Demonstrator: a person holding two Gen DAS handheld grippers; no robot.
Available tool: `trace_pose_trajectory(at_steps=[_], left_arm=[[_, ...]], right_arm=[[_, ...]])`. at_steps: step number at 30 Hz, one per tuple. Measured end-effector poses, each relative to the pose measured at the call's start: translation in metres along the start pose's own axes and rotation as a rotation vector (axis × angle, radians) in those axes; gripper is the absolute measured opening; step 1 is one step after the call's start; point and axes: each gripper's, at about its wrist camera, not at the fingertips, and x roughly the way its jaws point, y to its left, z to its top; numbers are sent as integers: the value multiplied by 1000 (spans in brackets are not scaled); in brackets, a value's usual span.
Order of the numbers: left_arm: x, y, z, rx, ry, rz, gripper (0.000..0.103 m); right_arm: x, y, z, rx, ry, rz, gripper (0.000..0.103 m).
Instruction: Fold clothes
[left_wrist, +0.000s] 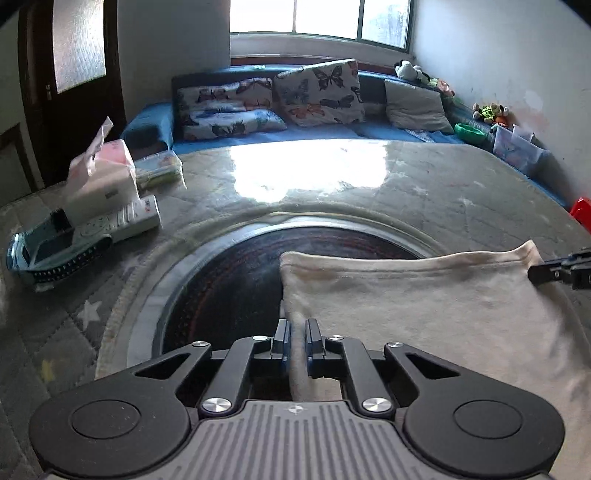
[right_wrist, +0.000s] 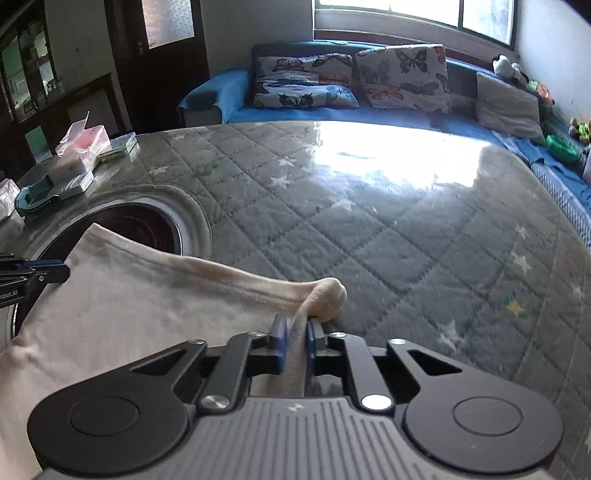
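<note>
Item one: the cream garment (left_wrist: 424, 314), which I have spread over the quilted table cover (right_wrist: 369, 229), with its left part lying across the round dark inset (left_wrist: 236, 280) sunk into the table. Its hemmed far edge runs straight from one tool to the other.

Item two: my left gripper (left_wrist: 297, 334), jaws drawn narrow and pinching the garment's left edge, a strip of cloth running back between the pads. In the right wrist view its tip shows at the left border, against the cloth.

Item three: my right gripper (right_wrist: 297, 326), jaws likewise narrow and clamped on the garment's right corner, which bunches into a small knob just past the fingertips. In the left wrist view its tip reaches in from the right border at that same corner.

Item four, far left of the table: a tissue pack (left_wrist: 101, 173), a white remote control (left_wrist: 122, 219), and a pale blue object (left_wrist: 55, 251), possibly a toy car, though the fisheye bends it too much for me to be sure.

Item five, beyond the table: a blue sofa (right_wrist: 229, 96) with butterfly cushions (right_wrist: 402, 74) under a bright window (left_wrist: 321, 18).
</note>
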Motion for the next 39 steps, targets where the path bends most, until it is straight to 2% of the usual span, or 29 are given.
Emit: trace_pose_trajectory(at_steps=[10, 15, 17, 21, 24, 29, 34, 39], left_arm=[[9, 23, 12, -25, -7, 90, 4], [7, 30, 16, -70, 3, 77, 8], [-2, 28, 14, -71, -2, 61, 9], [-29, 14, 3, -42, -15, -1, 12], [-51, -2, -12, 0, -19, -57, 16], [-82, -29, -44, 60, -13, -148, 16], [-104, -42, -74, 97, -13, -177, 26], [-118, -41, -96, 125, -16, -159, 27]], right_arm=[[38, 23, 35, -42, -32, 5, 8], [36, 31, 43, -82, -50, -11, 13], [26, 32, 40, -91, -56, 7, 15], [-2, 40, 22, -133, -49, 79, 21], [-24, 50, 1, -176, -34, 129, 30], [-58, 69, -39, -247, -17, 197, 30], [-81, 87, -76, -319, 13, 248, 33], [-96, 94, -109, -374, 31, 229, 38]])
